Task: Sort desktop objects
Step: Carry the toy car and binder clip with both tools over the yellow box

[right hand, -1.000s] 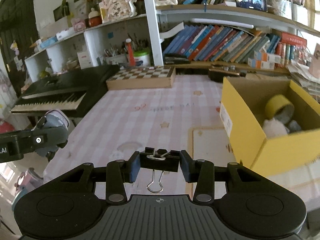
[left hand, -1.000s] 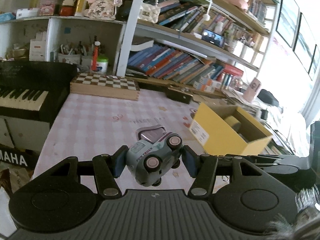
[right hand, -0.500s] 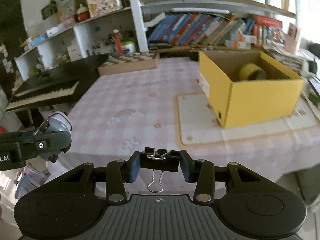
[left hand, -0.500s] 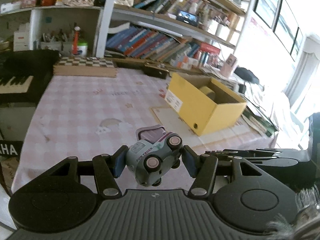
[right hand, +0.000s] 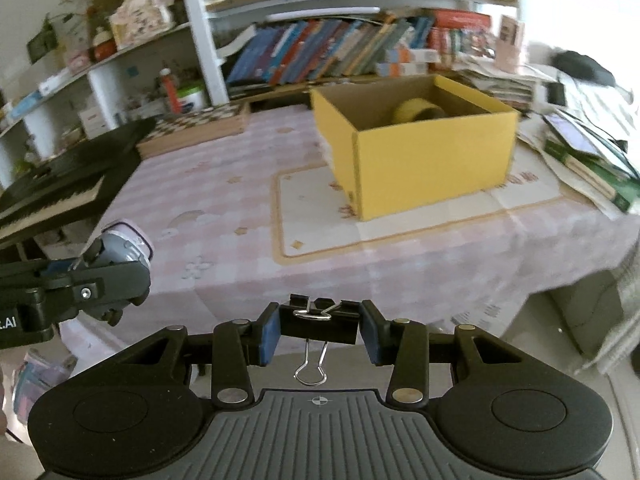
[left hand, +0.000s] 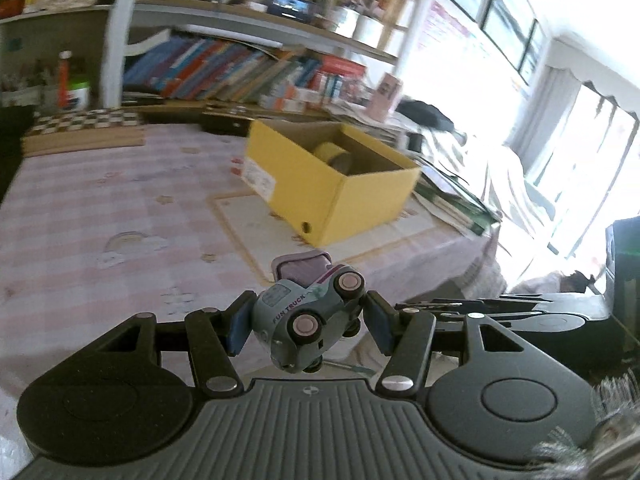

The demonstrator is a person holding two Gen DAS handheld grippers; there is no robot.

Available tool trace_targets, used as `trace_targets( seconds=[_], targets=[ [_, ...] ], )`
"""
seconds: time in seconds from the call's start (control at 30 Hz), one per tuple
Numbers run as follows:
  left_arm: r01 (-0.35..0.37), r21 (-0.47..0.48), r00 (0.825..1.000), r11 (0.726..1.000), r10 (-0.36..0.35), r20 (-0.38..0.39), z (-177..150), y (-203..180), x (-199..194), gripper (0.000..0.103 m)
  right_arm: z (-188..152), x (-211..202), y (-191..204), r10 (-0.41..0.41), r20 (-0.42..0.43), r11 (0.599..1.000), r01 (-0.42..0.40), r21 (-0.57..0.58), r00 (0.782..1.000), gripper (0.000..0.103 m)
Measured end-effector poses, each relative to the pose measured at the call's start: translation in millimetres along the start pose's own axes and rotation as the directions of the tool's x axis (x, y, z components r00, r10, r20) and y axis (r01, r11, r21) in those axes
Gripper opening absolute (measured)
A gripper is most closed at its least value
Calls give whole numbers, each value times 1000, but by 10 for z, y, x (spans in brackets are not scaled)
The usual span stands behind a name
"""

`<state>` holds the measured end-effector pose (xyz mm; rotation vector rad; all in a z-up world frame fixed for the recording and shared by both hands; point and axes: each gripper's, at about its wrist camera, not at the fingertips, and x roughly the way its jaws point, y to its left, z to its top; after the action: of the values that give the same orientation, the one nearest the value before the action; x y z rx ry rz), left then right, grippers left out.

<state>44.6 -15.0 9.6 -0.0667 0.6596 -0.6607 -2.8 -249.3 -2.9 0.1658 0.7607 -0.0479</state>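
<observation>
While reading "FUN TRUCK", the toy truck (left hand: 306, 320) sits clamped in the left hand-held gripper (left hand: 306, 326).

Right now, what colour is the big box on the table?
Yellow. The box shows best in the right wrist view.

Ahead of the tool stretches a table under a pink checked cloth (right hand: 224, 184), and behind it a white shelving unit (right hand: 200, 36) packed with leaning books (left hand: 224, 68) and small ornaments. To the left front sit a black keyboard piano (right hand: 52, 184) and a chessboard box (right hand: 192, 128) at the table's far edge. To the right, tall windows (left hand: 592, 128) pour in hard daylight that bleaches the wall and the draped cloth beneath.
</observation>
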Motion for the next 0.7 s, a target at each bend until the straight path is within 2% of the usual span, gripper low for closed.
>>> trace_targets(
  seconds=[0.3, 0.7],
  targets=[
    [56, 39, 998, 998, -54, -40, 101, -307, 320, 55, 25, -6, -410, -56, -5, 996, 56, 67, 998, 42],
    [72, 34, 995, 997, -69, -74, 295, -645, 824, 55, 225, 178, -894, -44, -59, 998, 48, 52, 997, 42]
  ],
)
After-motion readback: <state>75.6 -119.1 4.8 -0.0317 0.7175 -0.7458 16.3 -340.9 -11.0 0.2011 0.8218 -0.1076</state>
